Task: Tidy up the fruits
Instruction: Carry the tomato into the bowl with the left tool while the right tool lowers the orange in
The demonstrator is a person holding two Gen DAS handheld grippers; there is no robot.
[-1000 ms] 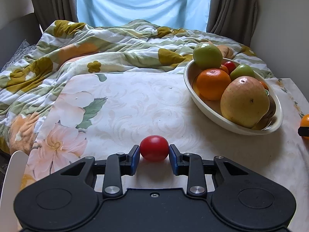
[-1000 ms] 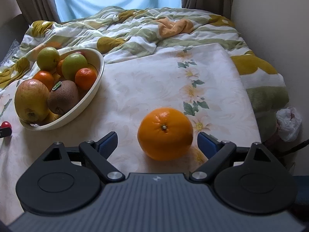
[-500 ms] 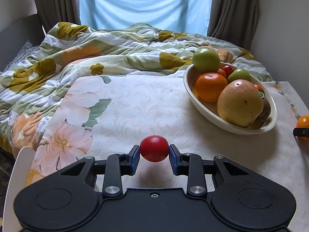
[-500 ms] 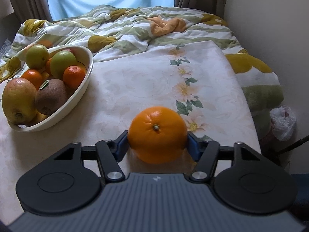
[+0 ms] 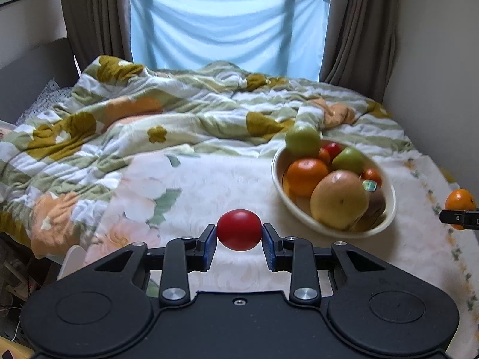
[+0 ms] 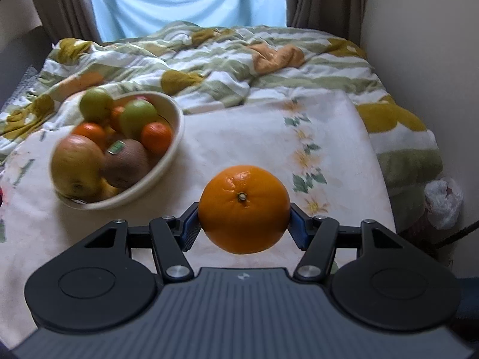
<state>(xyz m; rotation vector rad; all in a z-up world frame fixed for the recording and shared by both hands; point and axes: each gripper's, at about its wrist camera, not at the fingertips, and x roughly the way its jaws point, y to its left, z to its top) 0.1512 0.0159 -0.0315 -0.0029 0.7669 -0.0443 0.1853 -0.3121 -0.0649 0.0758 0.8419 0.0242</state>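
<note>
Left gripper (image 5: 239, 234): pinching red tomato (image 5: 239, 229), soft, likely bruises
Right gripper (image 6: 244, 220): clamping orange (image 6: 244, 208) at its sides, firm, round, may roll

Each camera sits low behind its own tool, facing across the bed (image 5: 209, 185) toward the window. The left view has the bowl (image 5: 389, 209) to its right, the right view has it (image 6: 176, 137) to its left; both share it.

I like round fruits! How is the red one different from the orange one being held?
The red fruit is smooth and small, in the left hand-held gripper. The orange is bigger, dimpled, with a stem spot, in the right hand-held gripper. Both are round, squeezed between blue pads.
</note>
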